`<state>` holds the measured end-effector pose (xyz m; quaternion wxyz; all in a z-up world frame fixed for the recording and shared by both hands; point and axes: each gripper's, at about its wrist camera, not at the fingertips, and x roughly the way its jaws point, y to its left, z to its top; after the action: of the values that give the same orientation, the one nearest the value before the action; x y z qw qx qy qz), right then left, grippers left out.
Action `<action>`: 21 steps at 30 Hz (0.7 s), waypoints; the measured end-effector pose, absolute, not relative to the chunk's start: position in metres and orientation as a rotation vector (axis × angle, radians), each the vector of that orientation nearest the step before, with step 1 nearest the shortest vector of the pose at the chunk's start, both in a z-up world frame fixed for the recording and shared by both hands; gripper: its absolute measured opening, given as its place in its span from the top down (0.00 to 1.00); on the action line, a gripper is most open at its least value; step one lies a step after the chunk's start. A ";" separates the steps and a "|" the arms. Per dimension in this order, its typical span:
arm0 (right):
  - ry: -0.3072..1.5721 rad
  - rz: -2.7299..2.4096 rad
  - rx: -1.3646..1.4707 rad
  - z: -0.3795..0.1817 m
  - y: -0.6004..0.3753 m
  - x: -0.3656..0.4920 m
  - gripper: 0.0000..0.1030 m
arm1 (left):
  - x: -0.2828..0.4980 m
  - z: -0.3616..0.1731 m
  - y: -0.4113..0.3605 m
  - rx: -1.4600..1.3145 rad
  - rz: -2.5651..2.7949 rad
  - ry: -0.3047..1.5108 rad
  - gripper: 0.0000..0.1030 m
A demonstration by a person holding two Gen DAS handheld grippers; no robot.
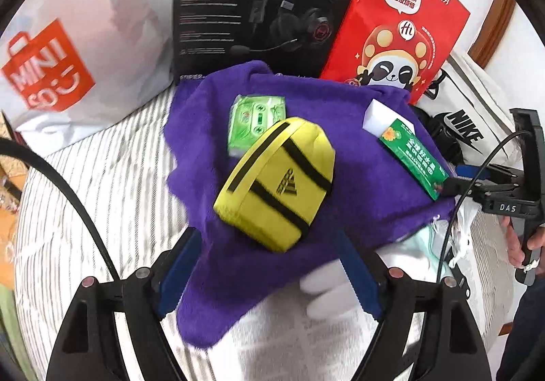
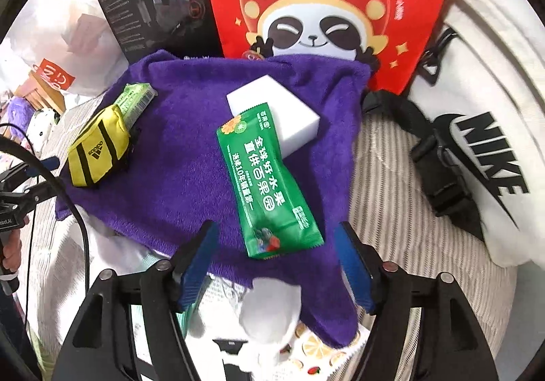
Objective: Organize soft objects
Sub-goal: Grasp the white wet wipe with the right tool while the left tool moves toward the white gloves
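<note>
A purple towel (image 1: 272, 115) (image 2: 190, 176) lies spread on the striped bed. On it lie a yellow Adidas pouch (image 1: 276, 183) (image 2: 98, 153), a green tissue pack (image 1: 255, 122) (image 2: 136, 101), a white sponge block (image 1: 378, 118) (image 2: 282, 118) and a green snack packet (image 1: 412, 159) (image 2: 269, 183). My left gripper (image 1: 269, 268) is open, its blue fingers (image 1: 180, 265) either side of the towel's near edge, below the pouch. My right gripper (image 2: 279, 265) is open, its fingers (image 2: 354, 265) astride the packet's lower end; it also shows in the left wrist view (image 1: 453, 183) beside the packet.
A white Miniso bag (image 1: 68, 57), a black headset box (image 1: 259, 3) (image 2: 153, 3) and a red panda paper bag (image 1: 395, 23) (image 2: 327, 10) stand behind the towel. A white Nike bag (image 2: 483, 142) with a black strap buckle (image 2: 439, 163) lies right. A white plush (image 2: 269, 309) lies under the towel's near edge.
</note>
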<state>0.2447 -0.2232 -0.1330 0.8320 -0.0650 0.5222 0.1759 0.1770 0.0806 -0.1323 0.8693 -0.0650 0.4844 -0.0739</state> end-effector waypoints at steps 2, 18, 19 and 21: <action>1.097 0.371 -0.123 -0.128 -0.228 0.238 0.31 | 0.168 -0.129 0.082 -0.135 -0.146 1.004 0.22; 1.091 0.339 -0.049 -0.147 -0.257 0.154 0.32 | 0.087 -0.110 0.069 -0.211 -0.177 0.900 0.22; 1.099 0.342 -0.045 -0.154 -0.255 0.153 0.35 | 0.084 -0.112 0.068 -0.208 -0.170 0.907 0.22; 1.108 0.351 -0.032 -0.164 -0.250 0.153 0.39 | 0.080 -0.115 0.066 -0.205 -0.158 0.920 0.22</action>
<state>0.1531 -0.2497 -0.1640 0.8356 -0.0149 0.5234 0.1658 0.0795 0.0659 -0.1147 0.8879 -0.0987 0.4427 -0.0762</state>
